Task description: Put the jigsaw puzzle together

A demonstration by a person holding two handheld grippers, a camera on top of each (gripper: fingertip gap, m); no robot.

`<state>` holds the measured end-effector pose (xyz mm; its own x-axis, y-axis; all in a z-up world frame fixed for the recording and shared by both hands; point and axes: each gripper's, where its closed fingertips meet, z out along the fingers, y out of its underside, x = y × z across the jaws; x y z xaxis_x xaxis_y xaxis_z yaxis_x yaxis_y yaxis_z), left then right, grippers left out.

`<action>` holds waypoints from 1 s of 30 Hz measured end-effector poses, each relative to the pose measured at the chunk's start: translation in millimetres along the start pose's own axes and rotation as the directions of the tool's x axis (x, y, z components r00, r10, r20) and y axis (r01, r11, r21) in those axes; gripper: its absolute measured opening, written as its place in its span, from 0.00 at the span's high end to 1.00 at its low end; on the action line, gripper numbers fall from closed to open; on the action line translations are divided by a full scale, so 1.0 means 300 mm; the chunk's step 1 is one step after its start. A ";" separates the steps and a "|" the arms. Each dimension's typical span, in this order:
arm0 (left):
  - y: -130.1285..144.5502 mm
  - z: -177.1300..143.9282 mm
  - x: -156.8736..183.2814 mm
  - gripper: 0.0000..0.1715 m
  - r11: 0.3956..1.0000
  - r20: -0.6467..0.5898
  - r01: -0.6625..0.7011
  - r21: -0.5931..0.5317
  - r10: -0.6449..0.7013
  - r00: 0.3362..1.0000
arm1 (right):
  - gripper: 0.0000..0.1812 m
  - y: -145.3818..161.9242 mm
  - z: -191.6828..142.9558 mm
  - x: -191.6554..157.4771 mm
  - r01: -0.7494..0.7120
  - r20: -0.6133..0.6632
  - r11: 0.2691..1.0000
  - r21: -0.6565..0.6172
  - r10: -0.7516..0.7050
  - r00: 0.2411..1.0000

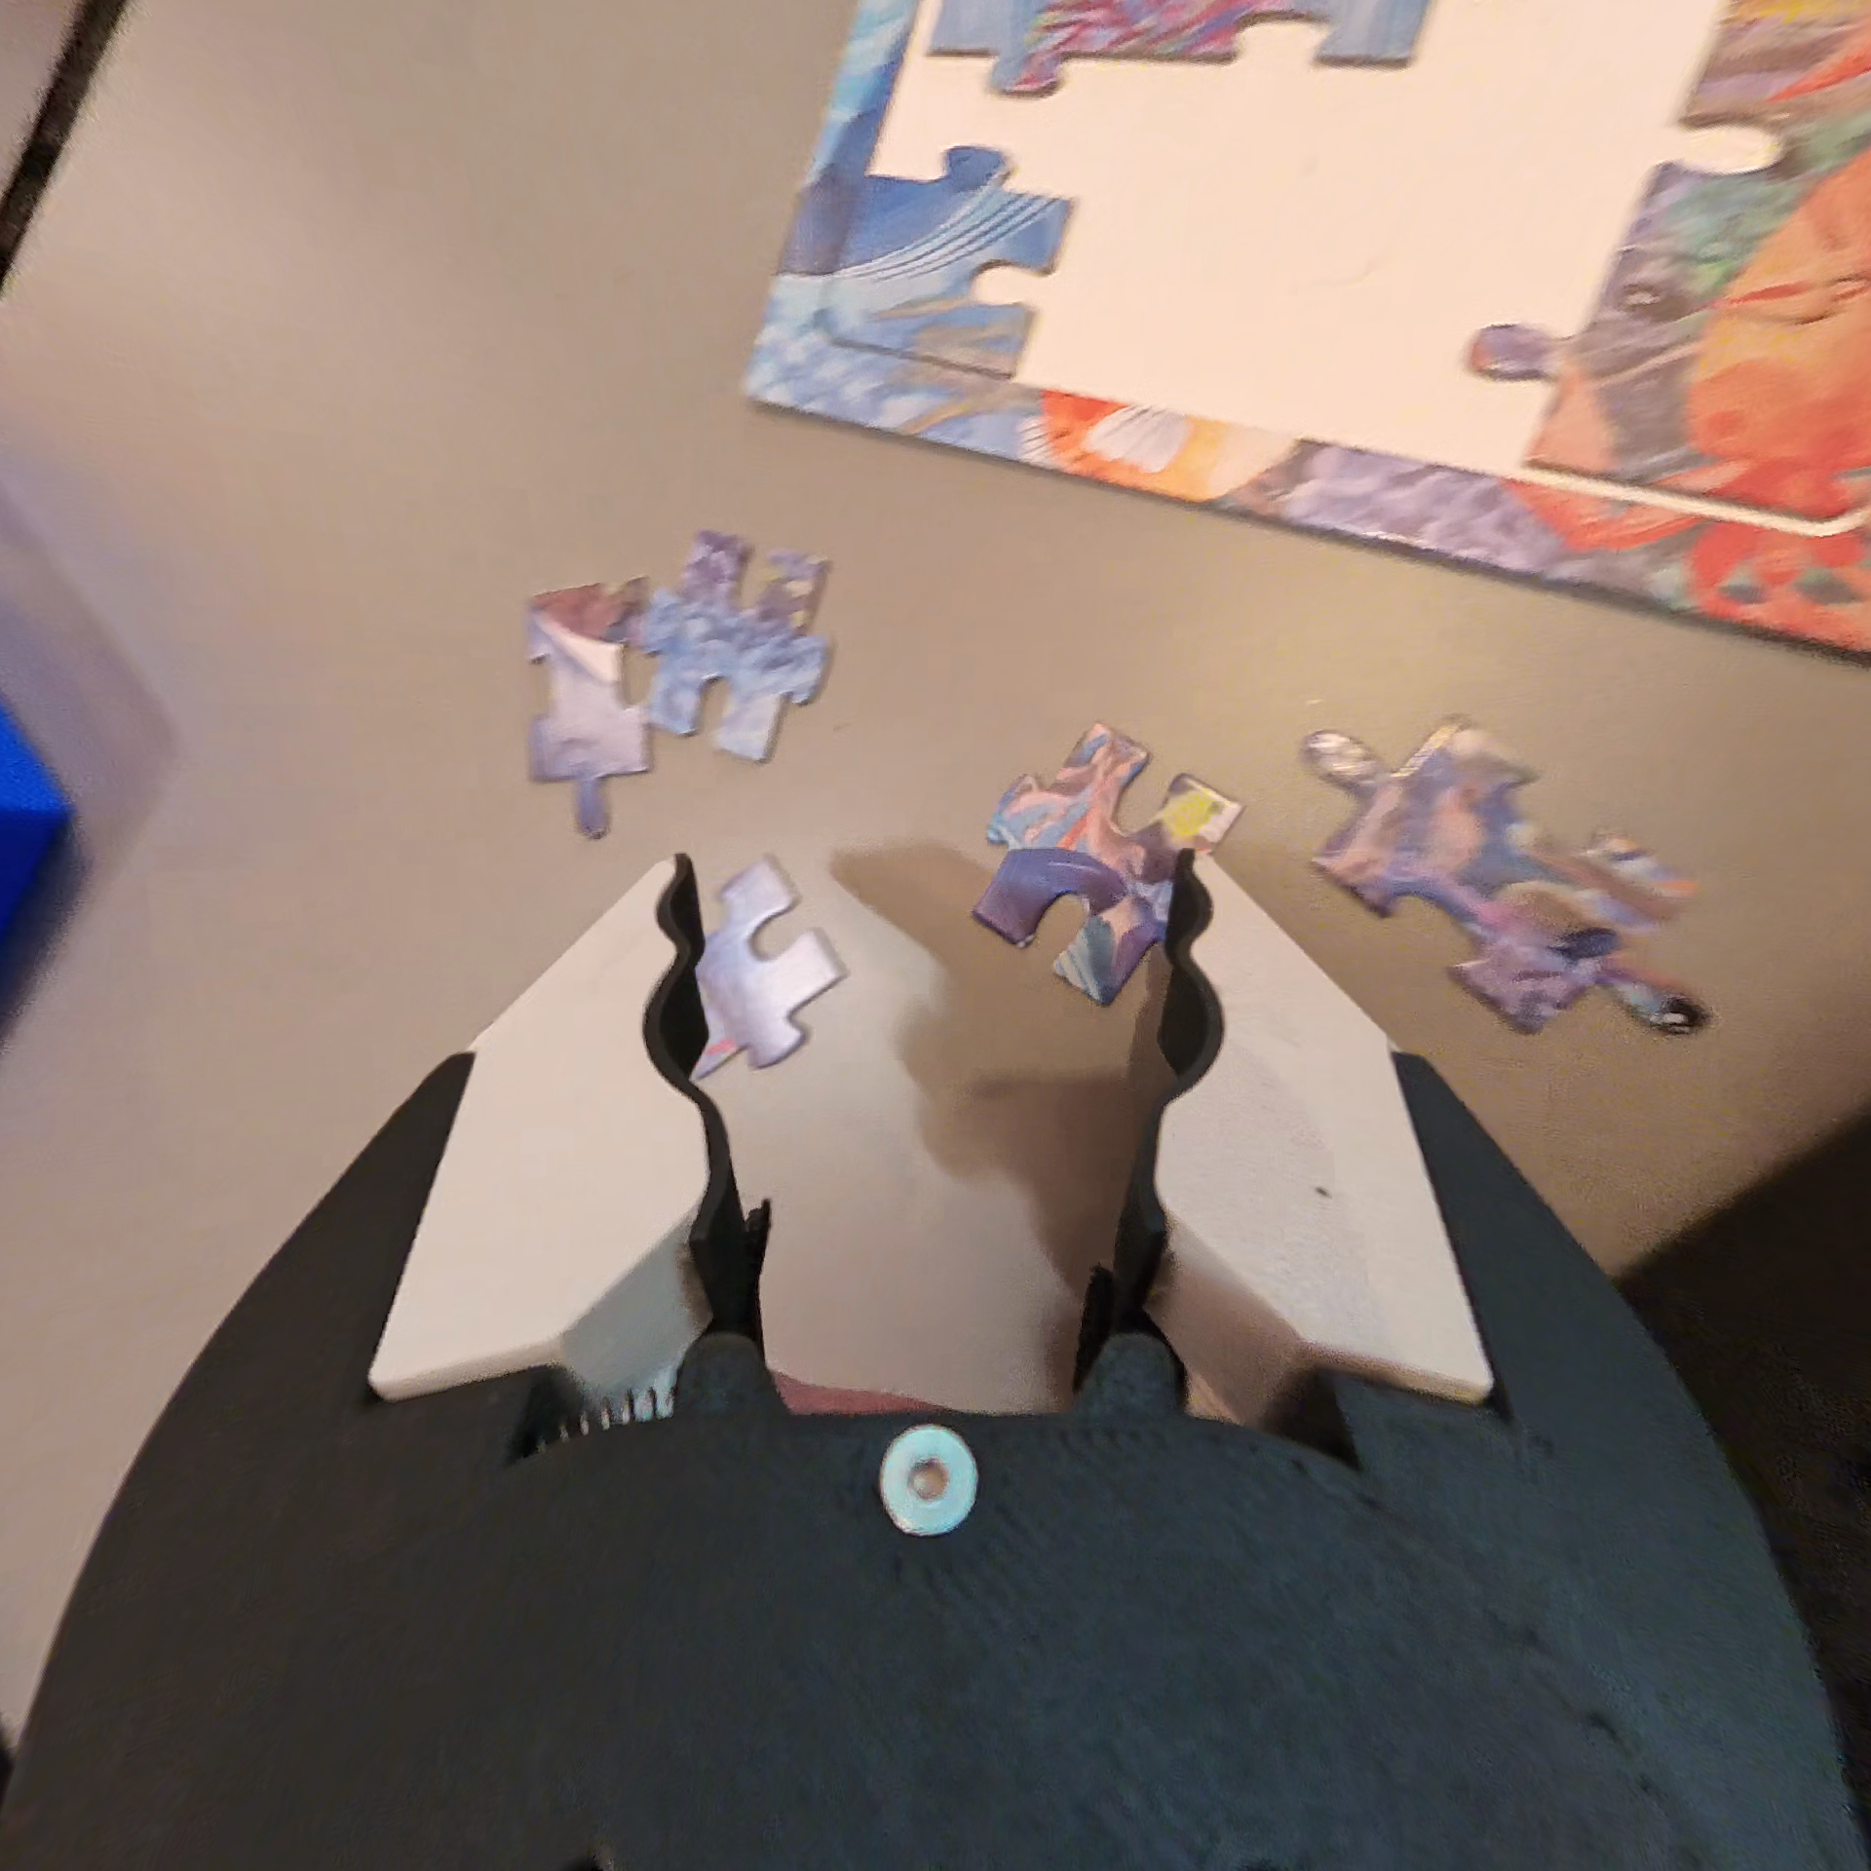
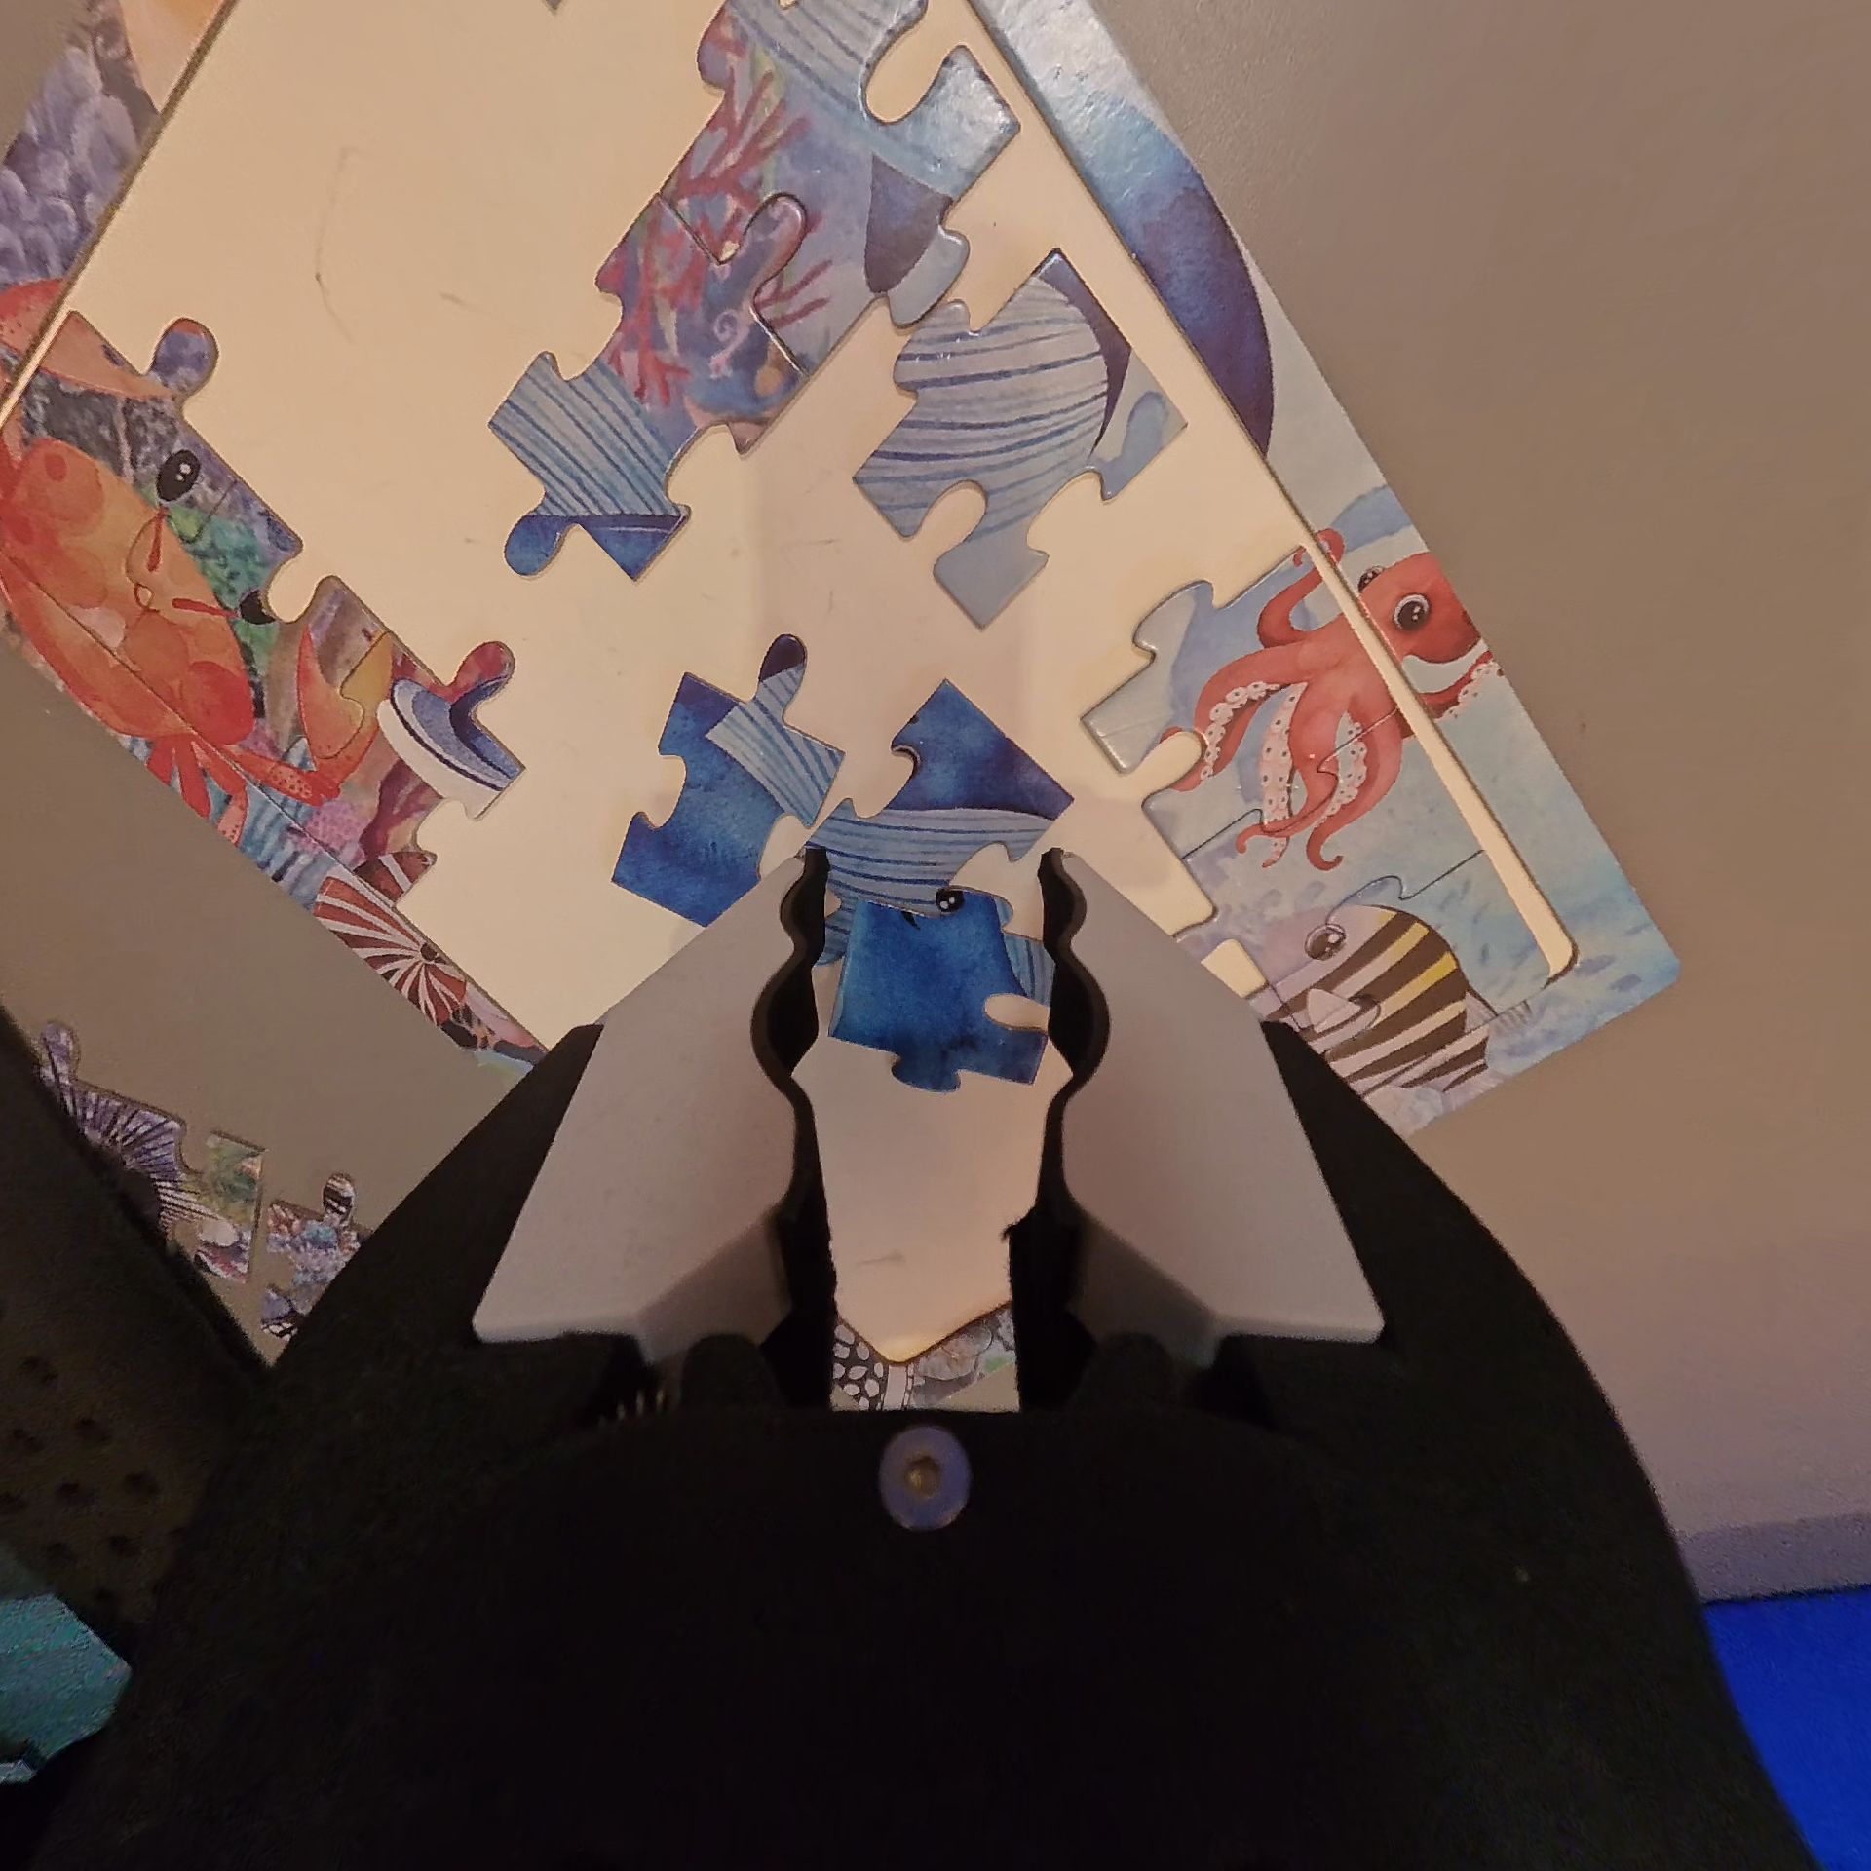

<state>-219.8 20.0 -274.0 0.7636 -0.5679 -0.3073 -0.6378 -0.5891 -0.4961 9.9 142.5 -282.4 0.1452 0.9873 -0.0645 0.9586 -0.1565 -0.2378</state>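
left gripper (image 1: 937, 871) blurry, jaws wide, pale piece (image 1: 764, 962) by its left finger | right gripper (image 2: 931, 871) half-open over blue piece (image 2: 937, 1002), contact unclear | tray (image 2: 1519, 810) part-filled

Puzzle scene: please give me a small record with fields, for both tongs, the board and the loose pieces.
left tongs: open, above the table, holding nothing
pieces near left tongs: pale piece by the left finger; purple piece by the right finger
other loose pieces: joined pair; long purple piece
right tongs: open, above the puzzle board
between its fingers: dark blue piece, not visibly clamped
board state: partly filled; crab and octopus areas placed, middle mostly bare
table: grey-brown
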 end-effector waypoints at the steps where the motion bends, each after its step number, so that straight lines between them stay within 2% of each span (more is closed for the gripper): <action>1: 0.000 -0.003 -0.033 0.49 1.000 0.022 0.015 0.008 -0.015 1.000 | 0.77 0.000 -0.001 0.001 0.000 -0.001 1.000 0.002 0.000 1.000; 6: -0.003 -0.009 -0.207 0.60 0.993 0.112 0.104 0.056 -0.110 0.988 | 0.77 0.001 -0.003 0.001 0.003 0.001 1.000 0.002 -0.003 1.000; 9: 0.016 -0.008 -0.281 0.64 0.992 0.145 0.123 0.031 -0.126 0.981 | 0.77 0.004 -0.005 0.002 0.005 0.001 1.000 0.000 -0.005 1.000; 15: 0.136 -0.007 -0.225 0.66 0.980 0.011 0.171 -0.098 -0.171 0.985 | 0.77 0.007 -0.004 0.007 -0.001 0.006 1.000 0.002 0.001 1.000; 23: 0.131 0.024 -0.157 0.71 0.972 -0.071 0.221 -0.077 -0.226 0.971 | 0.77 0.008 0.002 0.001 0.008 0.009 1.000 -0.006 -0.008 1.000; 25: 0.122 0.027 -0.148 0.76 0.974 -0.076 0.217 -0.072 -0.222 0.972 | 0.77 0.007 0.000 0.003 0.007 0.008 1.000 -0.003 -0.007 1.000; 28: 0.101 0.041 -0.137 0.92 0.971 -0.076 0.233 -0.044 -0.236 0.969 | 0.77 0.008 -0.002 0.002 0.009 0.009 1.000 -0.004 -0.009 1.000; 30: 0.100 0.041 -0.136 0.93 0.973 -0.072 0.226 -0.046 -0.229 0.971 | 0.77 0.008 -0.005 0.001 0.010 0.008 1.000 -0.002 -0.010 1.000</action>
<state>-268.6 32.7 -286.4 0.8799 -0.4579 -0.1268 -0.4529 -0.7279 -0.5149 12.7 142.4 -281.6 0.1333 0.9886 -0.0701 0.9606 -0.1463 -0.2362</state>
